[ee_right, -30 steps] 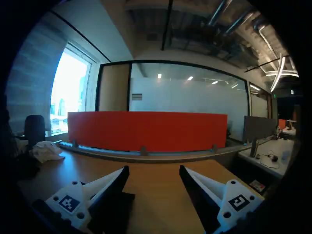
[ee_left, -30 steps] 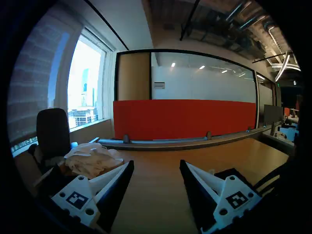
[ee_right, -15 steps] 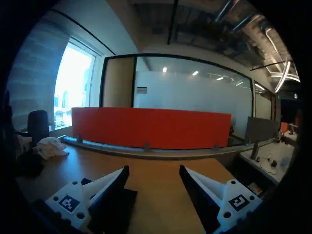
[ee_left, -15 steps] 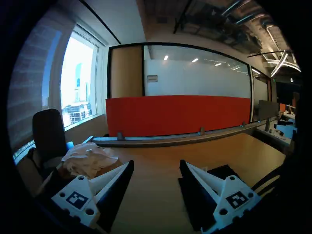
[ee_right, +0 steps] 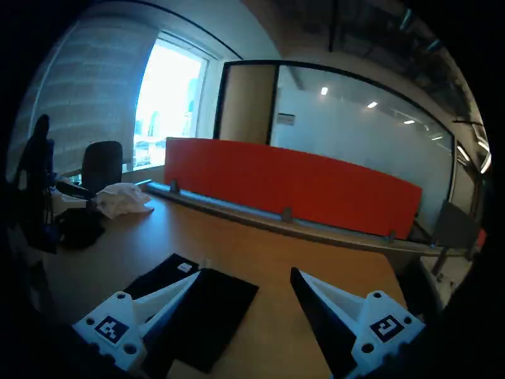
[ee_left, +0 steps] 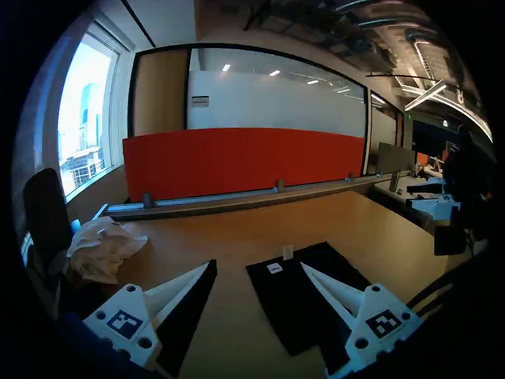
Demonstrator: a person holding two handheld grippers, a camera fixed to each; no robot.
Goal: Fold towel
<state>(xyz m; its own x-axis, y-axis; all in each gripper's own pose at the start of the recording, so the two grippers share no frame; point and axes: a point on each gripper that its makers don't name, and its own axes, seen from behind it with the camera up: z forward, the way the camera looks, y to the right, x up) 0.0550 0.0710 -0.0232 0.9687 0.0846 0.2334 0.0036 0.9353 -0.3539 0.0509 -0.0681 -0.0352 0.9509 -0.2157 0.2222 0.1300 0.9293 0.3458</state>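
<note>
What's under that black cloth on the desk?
The black towel lies flat on the wooden desk, which shows around its edges. Whatever lies directly beneath is covered, so I cannot tell.

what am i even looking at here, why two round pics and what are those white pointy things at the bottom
These come from two handheld tools, not a robot: a person holds a two-finger gripper in each hand, and a fisheye camera rides on each, looking forward along its fingers. The white wedges with black squares at the bottom are those fingers. The left gripper view looks past the left gripper; the right gripper view looks past the right gripper. Both are open and hold nothing. On the wooden desk lies a black towel, flat. A crumpled white cloth sits farther off near a dark chair, and a red divider runs along the desk's back edge.
</note>
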